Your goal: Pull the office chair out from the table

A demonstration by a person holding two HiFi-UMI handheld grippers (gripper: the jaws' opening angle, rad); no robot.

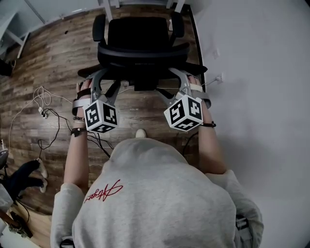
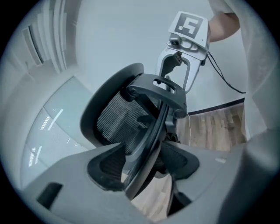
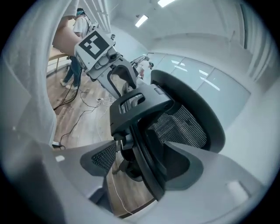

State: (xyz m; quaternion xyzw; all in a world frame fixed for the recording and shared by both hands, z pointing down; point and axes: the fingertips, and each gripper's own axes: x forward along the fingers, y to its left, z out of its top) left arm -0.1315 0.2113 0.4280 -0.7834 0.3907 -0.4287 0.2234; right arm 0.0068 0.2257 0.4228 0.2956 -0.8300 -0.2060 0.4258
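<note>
Both pairs of fingers [image 2: 61, 183] stand spread and pinch nothing. The left gripper [image 2: 146, 159] and right gripper [image 3: 142, 162] each straddle the backrest rim [image 2: 153, 131] of the office chair [image 1: 140, 34]. The chair stands at 12 o'clock from the person, its seat near the worktop [image 1: 143, 2]. This fits a grip about to close or one let go. Either way, matched heights on the rim should stop it swivelling. Cables [image 1: 46, 104] lie at 9 o'clock.

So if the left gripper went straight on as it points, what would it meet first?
The office chair: its backrest's dark edge lies between the open jaws of the left gripper, so probably that; depth is unclear.
</note>
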